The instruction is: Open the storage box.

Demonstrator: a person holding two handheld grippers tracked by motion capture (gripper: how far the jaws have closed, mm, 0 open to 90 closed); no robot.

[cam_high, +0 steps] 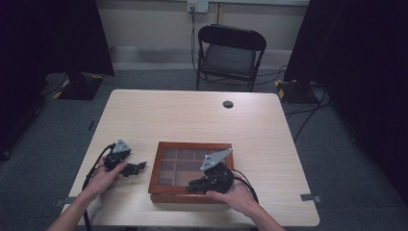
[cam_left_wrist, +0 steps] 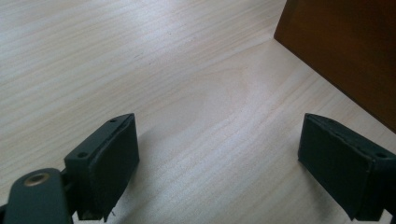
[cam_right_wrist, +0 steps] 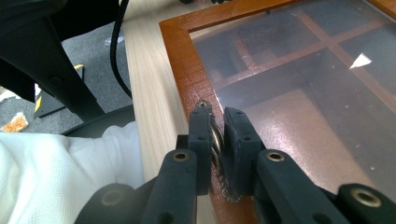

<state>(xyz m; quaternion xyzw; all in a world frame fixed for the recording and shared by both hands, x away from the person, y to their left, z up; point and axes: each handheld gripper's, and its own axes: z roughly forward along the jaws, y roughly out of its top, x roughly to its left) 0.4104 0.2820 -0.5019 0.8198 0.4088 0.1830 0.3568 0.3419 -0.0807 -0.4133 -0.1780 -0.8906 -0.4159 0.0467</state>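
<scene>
Over on the left, the left gripper (cam_high: pixel 139 167) rests low on the pale wooden table (cam_high: pixel 192 115), its jaws spread wide with nothing between them, bare tabletop showing through the gap in the left gripper view, and the dark side wall of the wooden box (cam_left_wrist: pixel 345 51) just beyond the far jaw, near but apart. Moving across, the box (cam_high: pixel 166 195) sits near the person's edge of the table, a shallow brown case with a glass lid over a grid of compartments, and from here those compartments look empty, though the glare makes that hard to swear to. Now the right side: the right gripper (cam_right_wrist: pixel 218 128) is down on the front rail of the lid frame, jaws drawn narrow and pinched on a small metal clasp (cam_right_wrist: pixel 215 140), an ornate little fitting fixed to the frame's edge. That looks like the step in hand, raising the lid by that clasp. To do it well, I'd say the grip wants to stay square on the fitting, since it is thin and could slip out sideways, and the lift should swing up in an arc about the far edge, where I'd guess the hinges sit, rather than straight up. The open left gripper is well placed to steady the box's side if the whole case starts to tip or slide.
</scene>
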